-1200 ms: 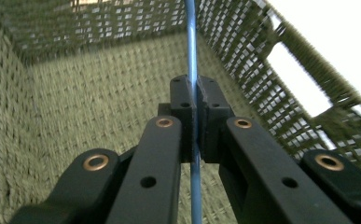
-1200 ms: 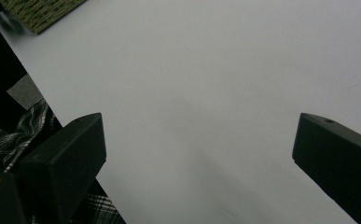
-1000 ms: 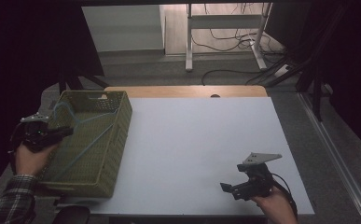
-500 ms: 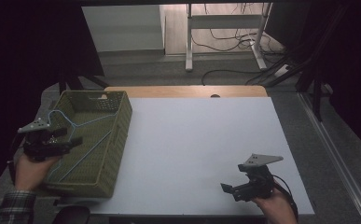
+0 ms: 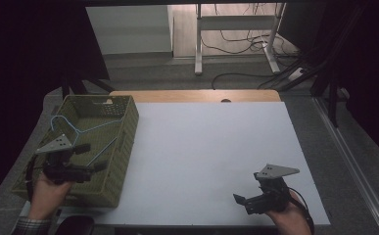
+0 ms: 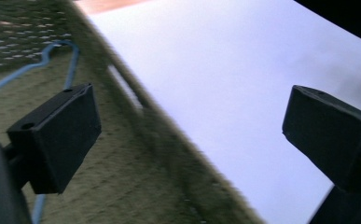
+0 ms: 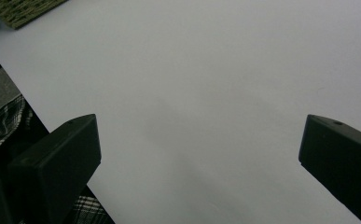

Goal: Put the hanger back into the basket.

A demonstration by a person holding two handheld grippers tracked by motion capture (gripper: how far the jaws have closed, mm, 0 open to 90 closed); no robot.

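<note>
One basket (image 5: 121,147), one blue hanger (image 5: 77,132) inside it.
My left hand-held gripper (image 5: 93,157) hovers over the basket, jaws apart; my right hand-held gripper (image 5: 241,201), well right of it, also apart.

Both our grippers, jaws spread

Our left gripper (image 5: 86,156) hovers at the table's left; our right gripper (image 5: 241,200) sits low, near the front edge.

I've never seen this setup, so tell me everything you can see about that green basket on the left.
The green basket looks woven, olive-coloured, rectangular and open-topped, with a handle slot in its far wall. It stands upright at the white table's left edge. A thin blue wire hanger lies inside. The left tool is above it, jaws open.
</note>
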